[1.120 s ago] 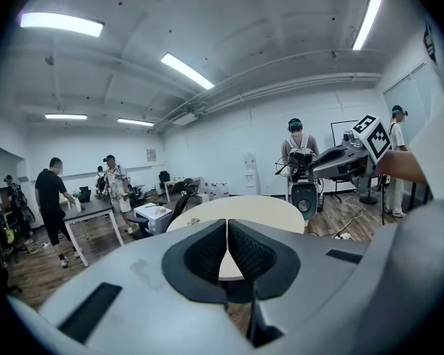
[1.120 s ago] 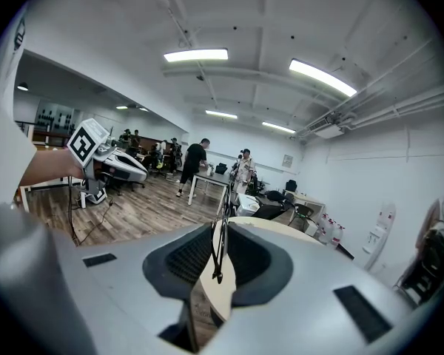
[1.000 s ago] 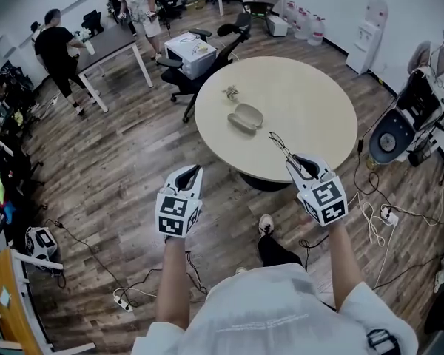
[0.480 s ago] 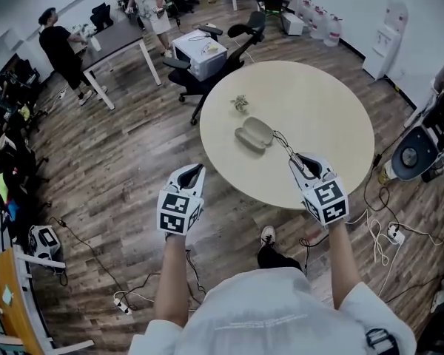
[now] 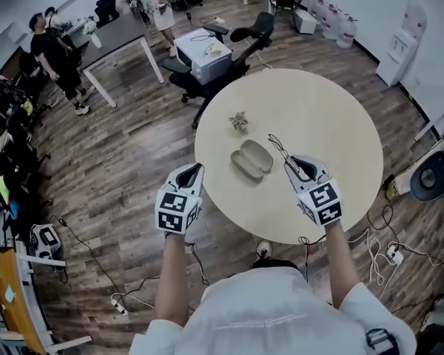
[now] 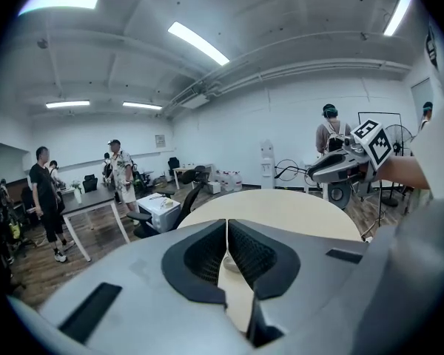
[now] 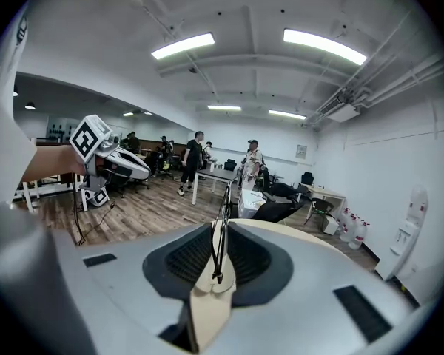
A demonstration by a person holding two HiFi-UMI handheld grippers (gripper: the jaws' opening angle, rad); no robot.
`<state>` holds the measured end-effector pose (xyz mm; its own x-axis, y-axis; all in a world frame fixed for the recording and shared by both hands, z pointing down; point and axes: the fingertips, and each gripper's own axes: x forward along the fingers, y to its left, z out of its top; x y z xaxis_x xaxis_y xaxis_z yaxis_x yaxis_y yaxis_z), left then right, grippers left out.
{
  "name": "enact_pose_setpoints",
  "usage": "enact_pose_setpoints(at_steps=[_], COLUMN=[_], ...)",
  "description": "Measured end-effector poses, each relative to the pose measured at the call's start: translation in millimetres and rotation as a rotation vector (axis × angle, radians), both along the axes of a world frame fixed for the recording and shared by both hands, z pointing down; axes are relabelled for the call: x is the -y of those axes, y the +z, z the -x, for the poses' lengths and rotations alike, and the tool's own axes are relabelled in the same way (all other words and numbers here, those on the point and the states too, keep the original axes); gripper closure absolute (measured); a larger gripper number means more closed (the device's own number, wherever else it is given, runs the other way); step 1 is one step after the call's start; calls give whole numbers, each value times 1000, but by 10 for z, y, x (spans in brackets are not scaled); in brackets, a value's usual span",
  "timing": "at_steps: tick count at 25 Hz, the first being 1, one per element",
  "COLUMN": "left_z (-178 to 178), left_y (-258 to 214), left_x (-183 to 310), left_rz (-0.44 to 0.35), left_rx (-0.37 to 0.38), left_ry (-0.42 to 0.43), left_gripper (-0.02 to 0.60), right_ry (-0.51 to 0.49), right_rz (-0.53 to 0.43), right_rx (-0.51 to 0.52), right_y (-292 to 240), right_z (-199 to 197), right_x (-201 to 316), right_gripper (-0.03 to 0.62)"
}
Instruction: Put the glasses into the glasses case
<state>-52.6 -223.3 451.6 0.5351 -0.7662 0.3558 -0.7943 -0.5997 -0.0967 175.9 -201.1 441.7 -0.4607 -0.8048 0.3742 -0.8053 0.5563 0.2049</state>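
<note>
— Furniture first: what is seen?
— A round, pale wooden table (image 5: 333, 109) is seen from above. A black swivel office chair (image 5: 251, 28) is parked just beyond the table's far-left edge.
— And the tools?
— The left gripper (image 5: 195, 170), white with black jaw pads, is held off the table, just outside its near-left edge. Its jaws are pressed together with nothing between them. The right gripper (image 5: 293, 161) is held over the table's near part. Its jaws are clamped on the thin, dark wire-framed glasses (image 5: 277, 145), which are carried above the tabletop and point towards the table's centre.
— Where is the case?
— The grey-green oval glasses case (image 5: 251, 159) is laid open on the table, left of centre, just beside the raised glasses and not touched by them. A small sprig-like thing (image 5: 239, 121) is set on the table nearer its far-left edge; what it is cannot be told.
</note>
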Motion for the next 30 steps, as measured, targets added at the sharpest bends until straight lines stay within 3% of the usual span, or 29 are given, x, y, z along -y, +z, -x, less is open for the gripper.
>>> enact_pose_setpoints(at_steps=[11, 22, 30], left_z=[-294, -59, 133], left_y=[299, 772, 1123], left_x=[651, 1070, 1230], left_rz=[81, 193, 258], left_rx=[6, 12, 11], left_ry=[-24, 22, 37], left_gripper=[565, 565, 565], right_ry=[-37, -4, -52], right_rz=[81, 190, 250], right_rx=[-6, -96, -210], right_y=[385, 1164, 1827], right_z=[-205, 97, 383], right_x=[716, 1112, 1268], right_gripper=[526, 526, 526])
